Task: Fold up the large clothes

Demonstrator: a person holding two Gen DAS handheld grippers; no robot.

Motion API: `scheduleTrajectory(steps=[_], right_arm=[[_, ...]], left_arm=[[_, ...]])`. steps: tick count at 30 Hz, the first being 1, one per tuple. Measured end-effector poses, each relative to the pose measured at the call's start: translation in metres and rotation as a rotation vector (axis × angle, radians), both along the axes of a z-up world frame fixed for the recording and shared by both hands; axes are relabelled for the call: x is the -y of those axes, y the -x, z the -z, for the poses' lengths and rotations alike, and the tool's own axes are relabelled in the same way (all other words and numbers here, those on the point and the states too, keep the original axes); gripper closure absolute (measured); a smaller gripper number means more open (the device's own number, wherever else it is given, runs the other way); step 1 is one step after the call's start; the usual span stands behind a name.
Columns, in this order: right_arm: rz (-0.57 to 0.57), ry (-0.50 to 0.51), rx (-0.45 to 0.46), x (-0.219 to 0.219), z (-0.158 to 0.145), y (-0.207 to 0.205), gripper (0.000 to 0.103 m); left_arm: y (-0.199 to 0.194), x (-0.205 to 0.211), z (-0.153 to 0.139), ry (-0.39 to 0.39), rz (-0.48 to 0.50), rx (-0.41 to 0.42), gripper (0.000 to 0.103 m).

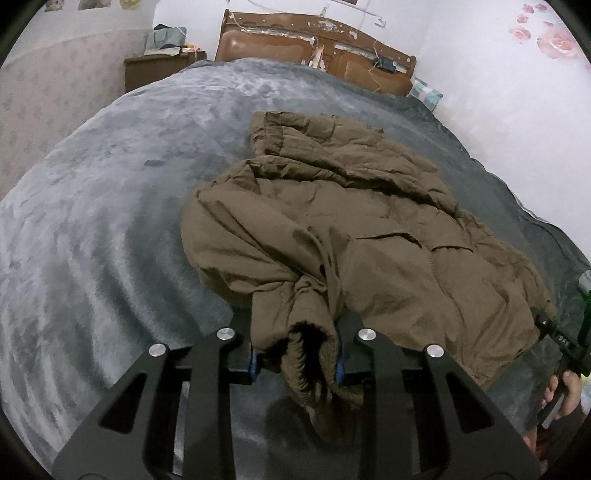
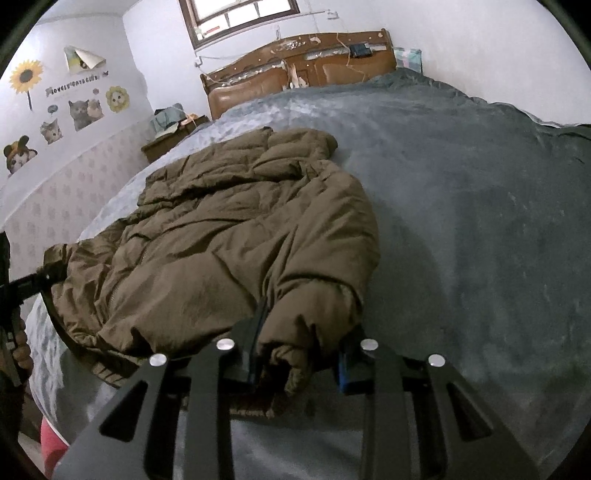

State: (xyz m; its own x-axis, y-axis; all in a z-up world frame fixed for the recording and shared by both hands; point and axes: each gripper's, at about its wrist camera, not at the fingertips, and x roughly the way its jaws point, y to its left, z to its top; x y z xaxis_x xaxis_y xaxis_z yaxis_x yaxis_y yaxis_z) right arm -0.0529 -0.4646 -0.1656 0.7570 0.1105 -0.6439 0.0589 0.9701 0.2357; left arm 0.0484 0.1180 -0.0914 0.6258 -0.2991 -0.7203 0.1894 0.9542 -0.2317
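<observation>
Left gripper (image 1: 295, 354) clamped on a ribbed sleeve cuff (image 1: 308, 363) of the brown padded jacket (image 1: 369, 236), blue-padded fingers (image 1: 252, 363) pressing the bunched fabric from both sides, cuff drooping past the near edge of the bed. Same gripper visible in the right wrist view as a dark bar at the jacket's far-left corner (image 2: 37, 282), with a hand (image 2: 20, 354) on its handle.

Jacket spread rumpled across the grey plush blanket (image 1: 92, 221), lying lengthwise from the near edge toward the headboard, closer to the bed's right side in the left wrist view; hood or collar end (image 1: 280, 133) pointing at the headboard, zipper seam running down the front.

Right gripper (image 2: 299, 363) closed on the other sleeve end (image 2: 291, 354) at the jacket's near-right corner, fabric pinched between its fingers (image 2: 345, 369); same tool at the right margin of the left wrist view (image 1: 554, 332), touching the jacket's hem.

Wooden headboard (image 2: 295, 70) at the far edge of the bed, nightstand (image 1: 159, 68) beside its left corner, cat and sunflower stickers (image 2: 85, 110) on the left wall, window (image 2: 240, 16) above the headboard.
</observation>
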Motion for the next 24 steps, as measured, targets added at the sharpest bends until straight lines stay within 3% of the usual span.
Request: scheduleTrajectory(steps=[14, 24], right_arm=[[-0.032, 0.021, 0.139, -0.002, -0.055, -0.068, 0.074], [0.028, 0.002, 0.253, 0.006, -0.099, -0.173, 0.075]], left_arm=[[-0.053, 0.025, -0.046, -0.018, 0.019, 0.107, 0.077], [-0.140, 0.058, -0.092, -0.013, -0.021, 0.205, 0.076]])
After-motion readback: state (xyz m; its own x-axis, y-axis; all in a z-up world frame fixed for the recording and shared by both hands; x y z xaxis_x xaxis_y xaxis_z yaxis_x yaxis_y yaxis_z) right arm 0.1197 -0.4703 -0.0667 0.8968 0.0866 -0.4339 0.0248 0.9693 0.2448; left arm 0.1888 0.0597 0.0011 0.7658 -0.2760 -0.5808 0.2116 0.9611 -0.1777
